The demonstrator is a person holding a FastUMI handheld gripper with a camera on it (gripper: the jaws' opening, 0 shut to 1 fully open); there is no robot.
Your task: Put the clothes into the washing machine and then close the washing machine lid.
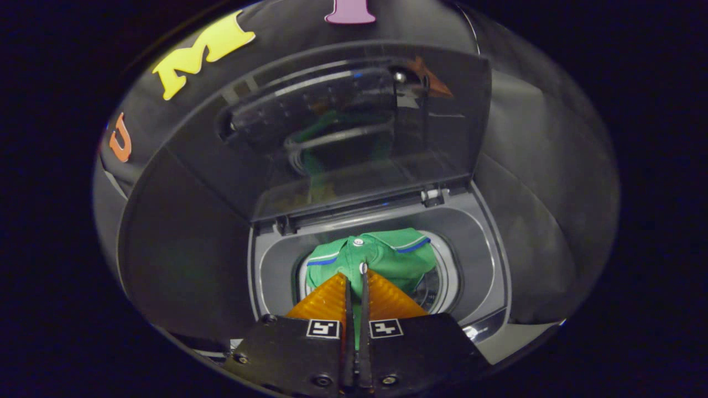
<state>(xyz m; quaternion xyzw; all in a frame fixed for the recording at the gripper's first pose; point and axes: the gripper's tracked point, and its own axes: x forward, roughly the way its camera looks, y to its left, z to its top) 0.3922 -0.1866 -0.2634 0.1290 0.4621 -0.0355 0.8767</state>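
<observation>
The gripper [357, 276] has its jaws squeezed tight on the green shirt [381, 257], over the washing machine [487, 260] hole. The lid [343, 127] stands up open.

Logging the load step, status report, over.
Claw shut on green shirt, over the drum opening. Lid up. Nothing in the way.
</observation>
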